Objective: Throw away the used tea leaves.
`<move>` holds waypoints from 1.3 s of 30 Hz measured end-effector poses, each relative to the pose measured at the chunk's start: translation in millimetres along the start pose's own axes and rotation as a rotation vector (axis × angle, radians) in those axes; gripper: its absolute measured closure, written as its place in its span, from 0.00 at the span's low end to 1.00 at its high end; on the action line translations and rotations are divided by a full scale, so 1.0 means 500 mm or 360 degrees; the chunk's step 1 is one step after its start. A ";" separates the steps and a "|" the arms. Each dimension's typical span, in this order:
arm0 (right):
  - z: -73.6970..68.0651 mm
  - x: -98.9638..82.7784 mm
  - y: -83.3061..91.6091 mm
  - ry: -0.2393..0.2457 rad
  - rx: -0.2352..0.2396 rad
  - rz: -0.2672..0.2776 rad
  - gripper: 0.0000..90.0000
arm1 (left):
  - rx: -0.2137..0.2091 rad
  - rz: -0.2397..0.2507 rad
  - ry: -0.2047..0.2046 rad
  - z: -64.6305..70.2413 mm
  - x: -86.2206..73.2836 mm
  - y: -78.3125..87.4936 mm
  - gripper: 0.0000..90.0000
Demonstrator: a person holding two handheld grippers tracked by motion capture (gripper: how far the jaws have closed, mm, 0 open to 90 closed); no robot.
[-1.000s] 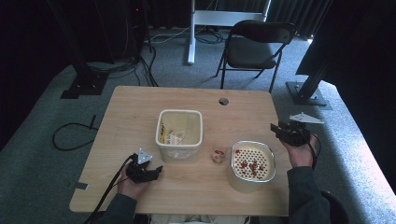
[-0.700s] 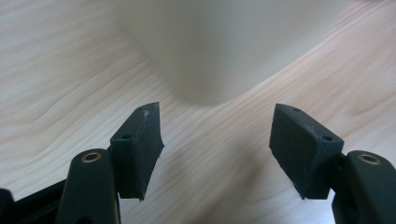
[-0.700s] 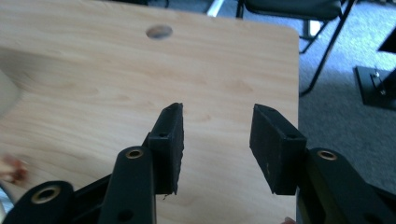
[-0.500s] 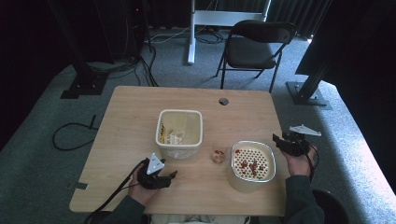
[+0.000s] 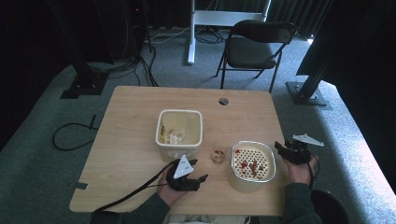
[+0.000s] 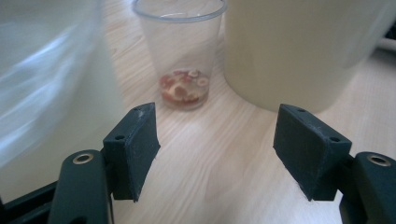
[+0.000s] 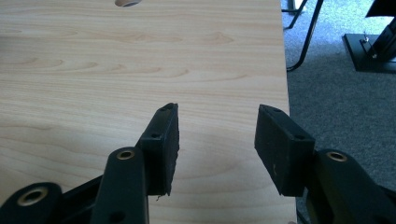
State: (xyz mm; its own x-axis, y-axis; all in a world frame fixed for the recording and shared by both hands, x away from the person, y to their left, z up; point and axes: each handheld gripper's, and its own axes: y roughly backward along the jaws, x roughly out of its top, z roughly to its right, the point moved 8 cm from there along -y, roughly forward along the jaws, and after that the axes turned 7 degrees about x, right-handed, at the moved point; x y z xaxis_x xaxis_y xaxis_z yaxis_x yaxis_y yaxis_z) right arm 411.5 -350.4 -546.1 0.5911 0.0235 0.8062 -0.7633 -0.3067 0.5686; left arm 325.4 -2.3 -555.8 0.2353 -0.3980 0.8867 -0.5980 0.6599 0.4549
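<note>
A small clear cup with red and pale pieces in its bottom stands between a square cream tub and a cream bowl under a perforated lid strewn with red bits. My left gripper lies near the table's front edge, pointing at the cup. In the left gripper view the cup stands a short way beyond the left gripper. Its jaws have just been opening and hold nothing. My right gripper hovers at the bowl's right. The right gripper has also just been opening, over bare wood.
The wooden table has a cable hole at the back. Its right edge runs close to the right gripper, with carpet below. A folding chair stands behind the table. The left gripper's cable trails off the front.
My left gripper slid right along the front edge toward the cup. My right hand came lower and nearer, beside the lidded bowl.
</note>
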 end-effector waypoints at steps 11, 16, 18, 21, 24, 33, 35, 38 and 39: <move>0.004 -0.025 -0.006 -0.0064 0.0020 0.0015 0.55 | 0.0129 0.0061 -0.0009 0.008 0.020 -0.070 0.31; 0.004 -0.027 -0.004 -0.0069 0.0030 0.0028 0.55 | 0.0180 0.0064 -0.0011 0.004 0.027 -0.097 0.28; 0.003 -0.029 -0.004 -0.0068 0.0031 0.0026 0.55 | 0.0194 0.0068 -0.0002 0.002 0.029 -0.101 0.29; 0.002 -0.030 -0.005 -0.0068 0.0033 0.0027 0.55 | 0.0239 0.0101 0.0043 -0.005 0.038 -0.114 0.30; 0.001 -0.031 -0.005 -0.0069 0.0035 0.0027 0.55 | 0.0238 0.0126 0.0065 -0.015 0.044 -0.121 0.31; 0.006 -0.037 -0.007 -0.0085 0.0033 0.0020 0.55 | 0.0166 0.0207 0.0050 -0.024 0.055 -0.143 0.27; 0.006 -0.037 -0.007 -0.0086 0.0035 0.0022 0.55 | 0.0160 0.0213 0.0056 -0.024 0.057 -0.146 0.26; 0.006 -0.038 -0.008 -0.0088 0.0039 0.0022 0.55 | 0.0129 0.0239 0.0070 -0.026 0.065 -0.158 0.26; 0.006 -0.039 -0.008 -0.0087 0.0041 0.0020 0.55 | 0.0126 0.0249 0.0076 -0.027 0.067 -0.161 0.26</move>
State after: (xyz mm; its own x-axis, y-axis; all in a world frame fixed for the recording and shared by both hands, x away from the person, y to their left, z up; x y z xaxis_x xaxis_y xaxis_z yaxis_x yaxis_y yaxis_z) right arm 404.0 -352.2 -564.4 0.5955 -0.0324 0.8027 -0.7641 -0.3311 0.5536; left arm 391.8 -59.9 -561.6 0.1696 -0.2627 0.9499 -0.6880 0.6585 0.3049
